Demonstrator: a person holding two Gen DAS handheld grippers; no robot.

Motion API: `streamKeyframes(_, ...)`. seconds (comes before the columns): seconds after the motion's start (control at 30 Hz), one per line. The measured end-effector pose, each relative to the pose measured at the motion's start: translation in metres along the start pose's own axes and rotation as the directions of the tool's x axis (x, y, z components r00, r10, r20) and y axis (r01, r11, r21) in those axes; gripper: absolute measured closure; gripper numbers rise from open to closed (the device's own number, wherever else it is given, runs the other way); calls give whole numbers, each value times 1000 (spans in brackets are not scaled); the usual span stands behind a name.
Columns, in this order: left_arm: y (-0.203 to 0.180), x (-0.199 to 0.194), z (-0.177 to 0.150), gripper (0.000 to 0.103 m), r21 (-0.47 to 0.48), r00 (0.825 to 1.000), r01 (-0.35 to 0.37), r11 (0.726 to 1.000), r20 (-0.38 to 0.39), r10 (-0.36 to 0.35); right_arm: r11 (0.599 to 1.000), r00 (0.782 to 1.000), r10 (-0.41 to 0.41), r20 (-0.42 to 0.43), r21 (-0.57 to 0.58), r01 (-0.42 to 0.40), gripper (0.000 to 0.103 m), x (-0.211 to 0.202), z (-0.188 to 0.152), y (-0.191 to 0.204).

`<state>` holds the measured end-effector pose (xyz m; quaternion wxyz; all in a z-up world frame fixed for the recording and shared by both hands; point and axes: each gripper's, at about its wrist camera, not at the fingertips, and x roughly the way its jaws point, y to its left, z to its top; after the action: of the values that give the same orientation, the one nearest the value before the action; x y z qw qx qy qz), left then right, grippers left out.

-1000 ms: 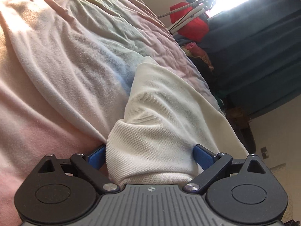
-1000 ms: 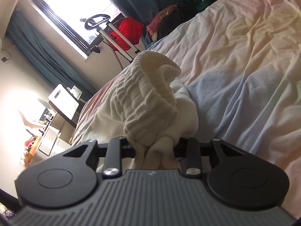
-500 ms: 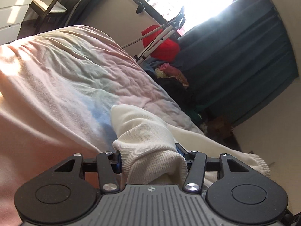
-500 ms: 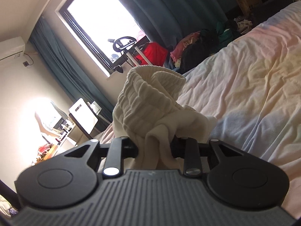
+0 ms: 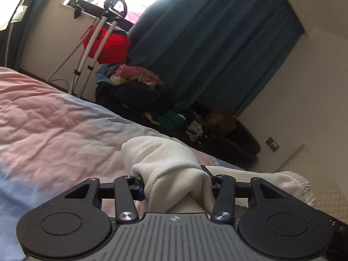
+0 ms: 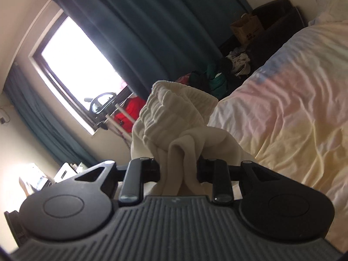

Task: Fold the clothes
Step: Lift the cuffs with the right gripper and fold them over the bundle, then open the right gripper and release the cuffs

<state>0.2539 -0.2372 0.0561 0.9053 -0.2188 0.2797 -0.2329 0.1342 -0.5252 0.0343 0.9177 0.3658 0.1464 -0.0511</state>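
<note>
While the cream ribbed-knit garment point(image 5: 171, 169) hangs bunched between my two tools above the pastel pink, blue and yellow bedspread point(image 5: 54, 130), I read it as soft, light and floppy, with nothing stiff to keep an edge straight. My left gripper point(image 5: 174, 187) has just been closing and its jaws now pinch a thick fold of the smooth knit. My right gripper point(image 6: 179, 169) is clamped on a twisted wad just below the gathered, elasticated band point(image 6: 174, 102), which stands up above the jaws. Both holds take several layers at once, so I judge the cloth will sag and twist between them. For a clean fold I would rather hold single edges at the corners of the band and the hem, since the ribbed weave looks grippy enough not to slide out.
</note>
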Motion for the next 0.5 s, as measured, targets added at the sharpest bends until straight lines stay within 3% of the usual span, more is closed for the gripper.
streamKeyframes(0.13, -69, 105, 14, 55, 23, 997, 32, 999, -76, -30, 994, 992, -101, 76, 54, 97, 73, 31, 60, -47)
streamKeyframes(0.27, -102, 196, 4, 55, 82, 988, 62, 995, -145, -50, 977, 976, -192, 99, 110, 181, 73, 73, 89, -104)
streamKeyframes(0.37, -96, 262, -26, 55, 105, 977, 90, 990, -200, -68, 966, 964, -231, 133, 151, 211, 73, 95, 79, -145)
streamKeyframes(0.5, -66, 304, -90, 51, 207, 963, 134, 969, -258, -78, 952, 938, -263, 227, 219, 214, 73, 101, 24, -191)
